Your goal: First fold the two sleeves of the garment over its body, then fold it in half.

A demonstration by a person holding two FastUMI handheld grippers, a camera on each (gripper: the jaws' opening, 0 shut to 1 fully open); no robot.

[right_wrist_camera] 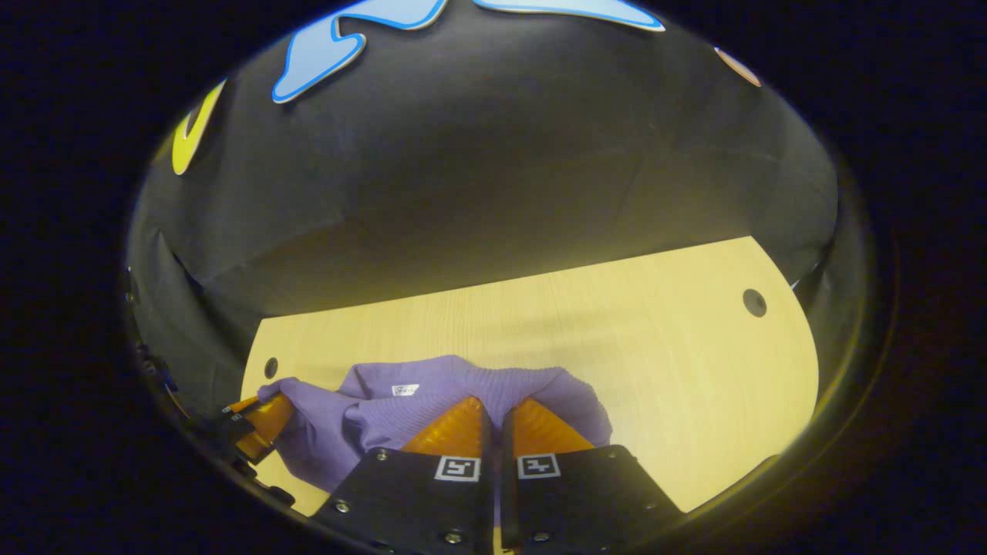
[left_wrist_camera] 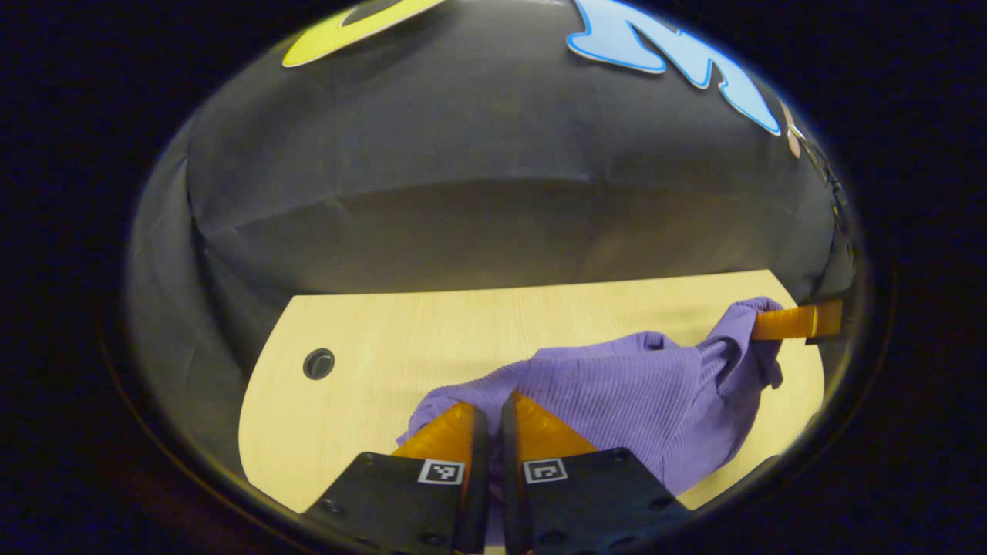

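Both claws were clamped on the purple garment (left_wrist_camera: 617, 393): your left claw (left_wrist_camera: 493, 408) pinched one edge between nearly closed fingers, and your right claw (right_wrist_camera: 493, 412) did the same at the other end. You held the knit bunched and partly lifted above the table (left_wrist_camera: 401, 339), sagging between the two grips. Judging by the crumpled cloth, neither sleeve looked folded over the body, so you seemingly had the spreading, both sleeve folds and the halving left.
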